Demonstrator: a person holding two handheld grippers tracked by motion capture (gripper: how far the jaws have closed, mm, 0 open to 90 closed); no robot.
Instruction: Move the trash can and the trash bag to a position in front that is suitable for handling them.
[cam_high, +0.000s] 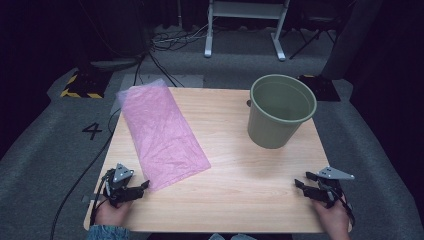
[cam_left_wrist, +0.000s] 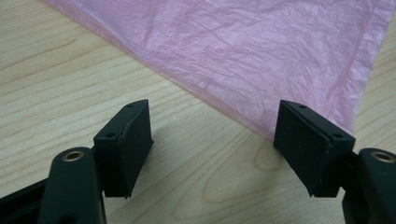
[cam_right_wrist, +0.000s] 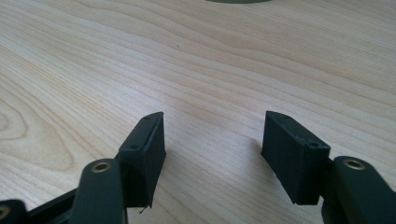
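Now, what is cut off or unclear first: in the high view your forearms are cropped by the bottom edge, so you see just your left hand and right hand behind the tongs, and the far floor beyond the table falls into darkness where cables and a white frame are hard to read. The far corner of the pink plastic bag overhangs the table's far edge at about 11 o'clock, and being translucent it lets the wood grain show faintly through. In the left gripper view the bag runs out of frame at top and right, so its full outline is not visible there. In the right gripper view just a green sliver of the bucket shows at 12 o'clock. Your left gripper sits at about 7 o'clock on the table, jaws spread apart with nothing between them; the bag's near corner lies just beyond its tips, toward 1 o'clock from them, close but apart as far as the left gripper view shows, with bare wood under the jaws. Your right gripper rests at about 5 o'clock, jaws likewise apart over bare wood, well apart from the bag, which lies toward 10 o'clock from it. The green bucket stands upright at 1 o'clock on the table, clear of the bag.
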